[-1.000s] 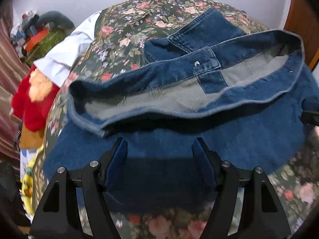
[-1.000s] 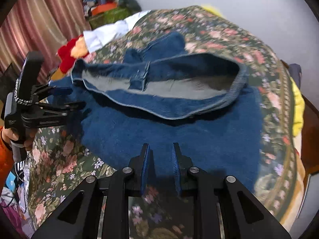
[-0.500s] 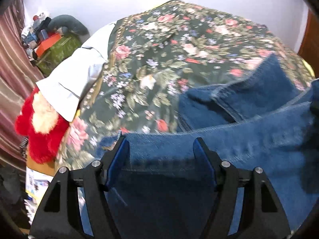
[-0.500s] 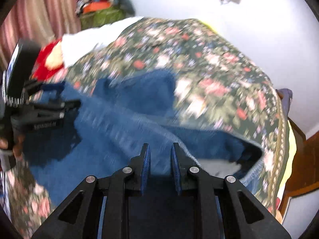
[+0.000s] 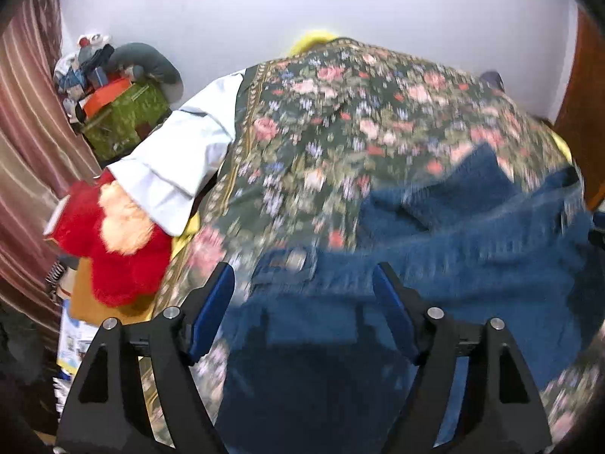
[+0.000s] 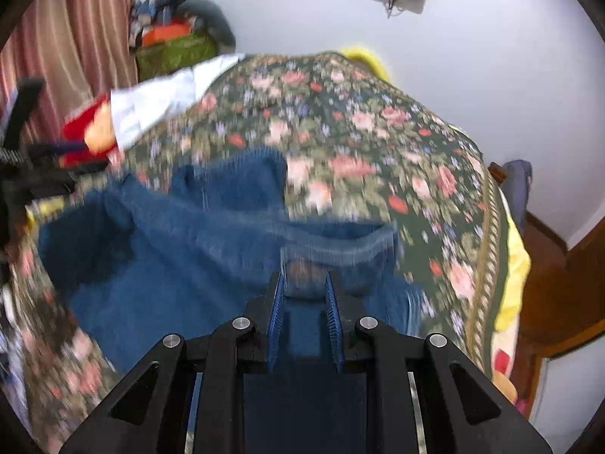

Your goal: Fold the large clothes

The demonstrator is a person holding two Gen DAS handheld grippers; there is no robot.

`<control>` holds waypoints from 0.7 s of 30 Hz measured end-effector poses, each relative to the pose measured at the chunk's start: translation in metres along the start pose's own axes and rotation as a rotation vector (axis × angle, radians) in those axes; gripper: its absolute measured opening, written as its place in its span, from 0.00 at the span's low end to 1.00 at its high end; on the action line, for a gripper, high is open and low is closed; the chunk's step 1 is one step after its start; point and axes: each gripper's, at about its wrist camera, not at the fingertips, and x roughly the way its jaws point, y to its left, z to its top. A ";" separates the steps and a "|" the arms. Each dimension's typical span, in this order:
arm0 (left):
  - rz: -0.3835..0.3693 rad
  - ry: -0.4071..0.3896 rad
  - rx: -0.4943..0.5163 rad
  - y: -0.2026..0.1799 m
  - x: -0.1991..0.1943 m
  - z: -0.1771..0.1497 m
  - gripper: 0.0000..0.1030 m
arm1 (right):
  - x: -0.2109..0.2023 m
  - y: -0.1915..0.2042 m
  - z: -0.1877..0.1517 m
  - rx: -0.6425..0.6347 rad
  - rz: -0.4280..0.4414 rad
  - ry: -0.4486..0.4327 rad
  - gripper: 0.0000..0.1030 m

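lying across the near part of the floral bedspread point(image 5: 332, 121) is one denim garment point(image 5: 435, 249), blurred in both views, its banded edge running crosswise and a smaller flap reaching toward the middle of the bed. the far half of the bedspread point(image 6: 378, 121) is bare floral cloth up to the wall, and its bordered edge runs down the right side. the left gripper point(image 5: 304, 283) has its two blue pads spread wide with denim between and below them, not pinched. the right gripper point(image 6: 304, 287) has its pads set narrowly apart around a bunch of denim at the banded edge; whether they press it cannot be told. one red plush toy point(image 5: 113, 242) and one white cloth point(image 5: 177, 159) sit at the bed's left edge. a second ago the grey inner lining lay open; now it is covered.
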 end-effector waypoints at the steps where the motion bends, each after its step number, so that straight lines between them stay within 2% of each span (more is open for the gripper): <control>1: 0.000 0.012 0.010 0.001 -0.001 -0.009 0.74 | 0.001 0.002 -0.010 -0.018 -0.017 0.017 0.17; 4: 0.018 0.059 0.043 0.003 0.001 -0.043 0.74 | 0.011 0.007 -0.042 -0.050 -0.058 0.089 0.17; 6: 0.070 0.094 0.049 0.008 0.006 -0.068 0.74 | 0.020 0.004 -0.059 -0.045 -0.126 0.128 0.17; 8: 0.104 0.116 0.034 0.017 0.012 -0.089 0.83 | 0.022 -0.002 -0.069 -0.028 -0.136 0.132 0.17; 10: 0.087 0.108 -0.014 0.028 0.010 -0.104 0.90 | 0.017 -0.008 -0.076 -0.004 -0.129 0.117 0.17; 14: 0.026 0.109 -0.129 0.047 0.000 -0.128 0.90 | 0.004 -0.013 -0.083 0.009 -0.138 0.135 0.17; 16: 0.046 0.114 -0.145 0.051 -0.006 -0.139 0.94 | 0.001 -0.014 -0.087 0.003 -0.145 0.143 0.17; 20: 0.072 0.123 -0.157 0.060 -0.018 -0.154 0.93 | -0.007 -0.022 -0.102 -0.008 -0.212 0.152 0.17; 21: 0.099 0.130 -0.163 0.064 -0.022 -0.158 0.93 | -0.010 -0.026 -0.106 -0.001 -0.211 0.154 0.17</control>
